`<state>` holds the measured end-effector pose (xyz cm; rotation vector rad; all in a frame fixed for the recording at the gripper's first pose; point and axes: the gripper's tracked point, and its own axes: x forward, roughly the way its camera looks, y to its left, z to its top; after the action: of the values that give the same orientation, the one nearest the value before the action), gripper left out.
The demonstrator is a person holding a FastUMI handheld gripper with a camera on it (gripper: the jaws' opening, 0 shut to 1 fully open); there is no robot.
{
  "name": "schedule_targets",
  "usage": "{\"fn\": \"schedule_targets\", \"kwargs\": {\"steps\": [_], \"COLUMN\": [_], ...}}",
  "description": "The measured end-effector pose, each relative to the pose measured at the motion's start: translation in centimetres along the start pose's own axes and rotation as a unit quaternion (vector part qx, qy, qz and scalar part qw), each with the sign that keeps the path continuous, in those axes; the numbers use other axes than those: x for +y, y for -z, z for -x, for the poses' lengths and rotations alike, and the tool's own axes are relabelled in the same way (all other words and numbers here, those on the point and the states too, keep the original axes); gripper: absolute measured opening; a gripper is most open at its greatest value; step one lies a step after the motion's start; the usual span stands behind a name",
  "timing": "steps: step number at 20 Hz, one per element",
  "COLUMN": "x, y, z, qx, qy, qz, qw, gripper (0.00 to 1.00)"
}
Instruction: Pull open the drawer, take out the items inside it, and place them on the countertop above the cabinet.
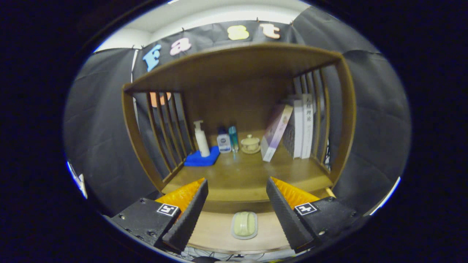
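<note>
A pale green, rounded item in a clear dish lies on the light wooden floor of the pulled-out drawer, below and between my two fingers. My gripper is open, with black fingers and orange backs, and holds nothing. Its tips reach over the front edge of the brown countertop, which lies just beyond the drawer. The item sits closer to me than the fingertips and touches neither finger.
At the back of the countertop stand a white pump bottle on a blue cloth, two small bottles, a lidded cup and leaning books. Slatted wooden sides and a top board enclose it.
</note>
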<state>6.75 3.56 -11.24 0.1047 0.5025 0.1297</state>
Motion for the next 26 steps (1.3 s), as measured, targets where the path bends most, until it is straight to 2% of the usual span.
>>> {"fn": "schedule_targets", "kwargs": {"steps": [6,10,14,18,20,21,25,26], "x": [-0.8,-1.7,-1.7,-2.1,-2.4,-2.7,-3.4,-3.3], "y": [5.9,11.0,14.2,16.8,17.2,17.6,18.1,18.2], "z": [-6.2,-8.3,-9.2,-9.3,-9.3,-9.3,-9.1,-9.0], "qx": [0.126,0.209,0.266,0.310,0.317,0.319,0.334,0.335], "qy": [0.018,0.027,0.022,0.025,0.028,0.033,0.038,0.036], "qz": [0.009,0.034,0.039,0.028,0.030,0.033,0.018,0.016], "qw": [0.992,0.977,0.963,0.950,0.948,0.946,0.942,0.941], "gripper": [0.93,0.91,0.89,0.73,0.68,0.62,0.26,0.25]}}
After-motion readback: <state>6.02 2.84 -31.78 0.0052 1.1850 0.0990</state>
